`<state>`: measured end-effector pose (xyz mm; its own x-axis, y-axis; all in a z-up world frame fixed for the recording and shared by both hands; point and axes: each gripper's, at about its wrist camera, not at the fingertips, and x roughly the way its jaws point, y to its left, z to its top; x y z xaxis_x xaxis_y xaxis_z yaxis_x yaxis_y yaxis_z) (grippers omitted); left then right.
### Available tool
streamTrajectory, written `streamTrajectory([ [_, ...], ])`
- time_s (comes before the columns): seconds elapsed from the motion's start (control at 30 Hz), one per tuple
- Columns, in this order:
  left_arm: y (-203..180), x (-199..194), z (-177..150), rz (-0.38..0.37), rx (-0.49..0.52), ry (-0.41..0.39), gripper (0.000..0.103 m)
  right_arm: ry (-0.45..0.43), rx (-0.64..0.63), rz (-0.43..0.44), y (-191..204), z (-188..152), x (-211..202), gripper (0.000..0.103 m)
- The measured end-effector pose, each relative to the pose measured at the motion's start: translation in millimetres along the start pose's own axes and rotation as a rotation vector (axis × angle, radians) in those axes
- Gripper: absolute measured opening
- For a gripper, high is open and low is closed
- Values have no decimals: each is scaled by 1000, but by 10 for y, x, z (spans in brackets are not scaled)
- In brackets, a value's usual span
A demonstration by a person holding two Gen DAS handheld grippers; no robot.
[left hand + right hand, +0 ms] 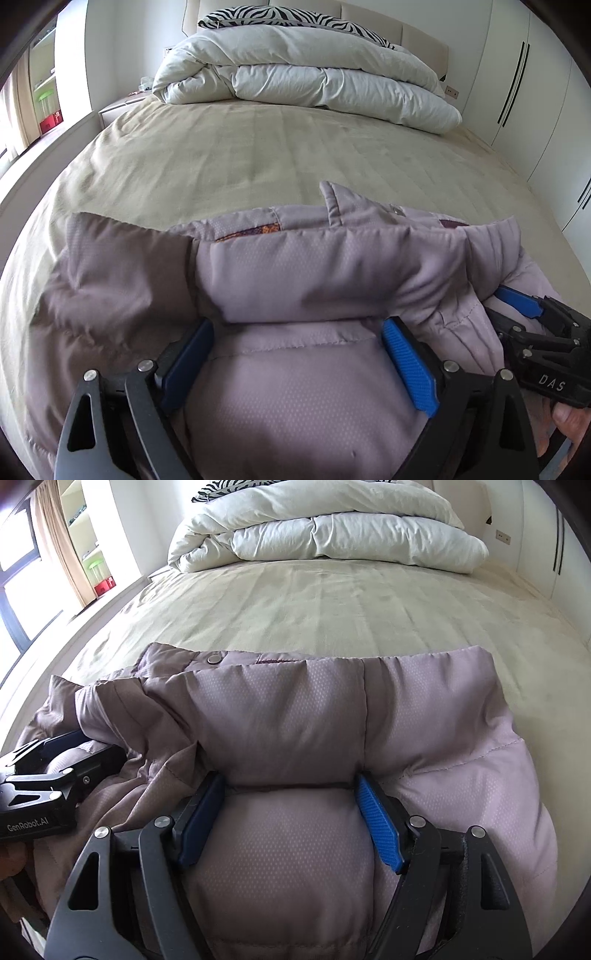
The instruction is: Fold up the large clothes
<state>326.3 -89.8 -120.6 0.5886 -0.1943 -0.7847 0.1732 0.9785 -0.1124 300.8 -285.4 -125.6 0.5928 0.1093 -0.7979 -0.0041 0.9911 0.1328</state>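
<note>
A: The jacket (295, 720), one padded mauve garment, lies on the near part of the bed (240, 147), bunched up in folds.

B: And the tongs?

A: Two pairs. The left gripper (297, 332) tilts down over the jacket's near edge with its blue pads spread wide, and a thick roll of padding fills the gap and touches both, so it seems to clamp the jacket. The right gripper (290, 786) sits just beside it, tilted down the same way, with a fat fold of the jacket wedged between its pads too.

B: Any hands?

A: Only part of one hand (570, 424) shows, under the right tool's black body in the left view.

B: What else is there?

A: One rolled white duvet (295, 81) and one zebra-striped pillow (288, 16) at the head of the bed, well apart from the jacket.
</note>
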Motion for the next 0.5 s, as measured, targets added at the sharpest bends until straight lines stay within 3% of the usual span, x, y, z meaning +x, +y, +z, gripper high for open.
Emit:
streamTrajectory([
  [0.13,-7,-446,-152,32,-1,-61,95,-77,22,41,74,-111,-491,73],
  [0.23,23,-578,-285,60,8,-76,95,-96,-47,46,289,-241,-710,73],
  [0.37,65,-454,-397,61,23,-45,97,-39,-189,-69,559,-411,-529,76],
  [0.5,115,-343,-422,40,9,-43,100,-55,-139,-29,450,-467,-412,79],
])
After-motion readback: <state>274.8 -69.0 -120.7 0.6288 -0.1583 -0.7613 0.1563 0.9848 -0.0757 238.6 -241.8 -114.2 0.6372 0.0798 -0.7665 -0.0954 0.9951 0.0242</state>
